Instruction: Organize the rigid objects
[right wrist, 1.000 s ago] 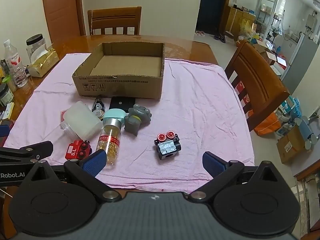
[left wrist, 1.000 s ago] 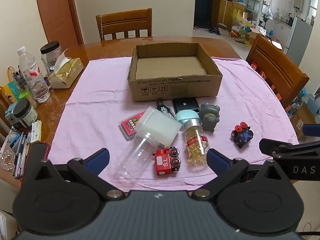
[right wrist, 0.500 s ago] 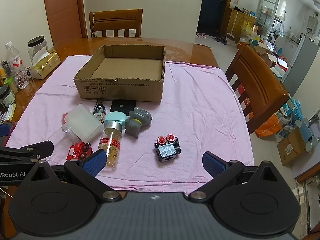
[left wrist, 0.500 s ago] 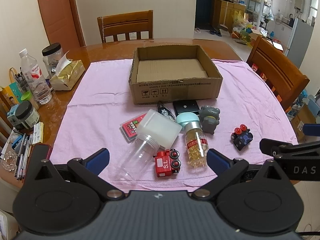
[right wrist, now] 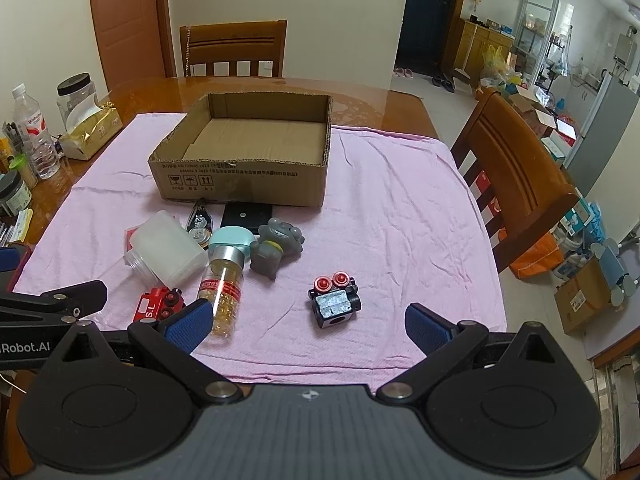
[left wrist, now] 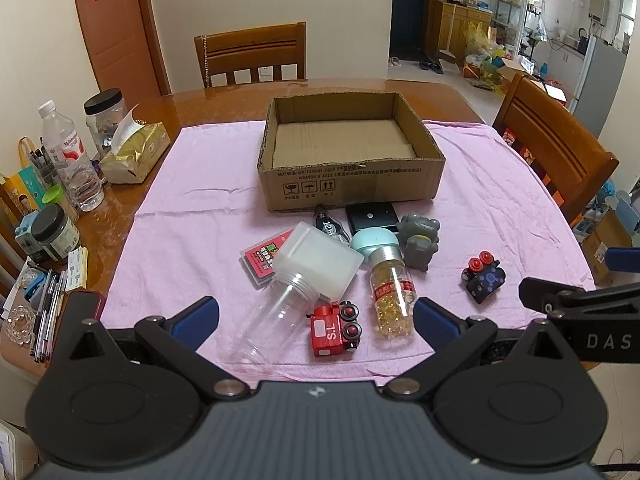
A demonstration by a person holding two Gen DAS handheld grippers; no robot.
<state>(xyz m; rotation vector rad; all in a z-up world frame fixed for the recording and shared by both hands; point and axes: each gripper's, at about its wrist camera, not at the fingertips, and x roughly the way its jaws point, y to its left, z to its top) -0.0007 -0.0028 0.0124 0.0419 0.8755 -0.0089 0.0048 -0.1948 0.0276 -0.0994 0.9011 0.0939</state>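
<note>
Backing off slightly above the cloth's [left wrist: 192,216] near edge, both grippers [left wrist: 316,316] [right wrist: 308,320] gaping empty, toys unsorted, box [left wrist: 352,184] bare.

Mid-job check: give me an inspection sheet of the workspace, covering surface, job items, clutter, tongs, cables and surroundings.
Surface: wooden table under a pink cloth.
Job's things: cardboard box open, nothing seen inside. In front of it lie a clear jar on its side, red toy train, capsule bottle on its side, grey figurine, black toy car apart from the rest, card pack, black square.
Clutter: along the left edge of the table, water bottle, tissue pack, black-lidded jars, pens.
Tongs: left tongs and right tongs both open, holding nothing.
Cables: nothing seen.
Surroundings: wooden chairs, doorway, cluttered room beyond.
</note>
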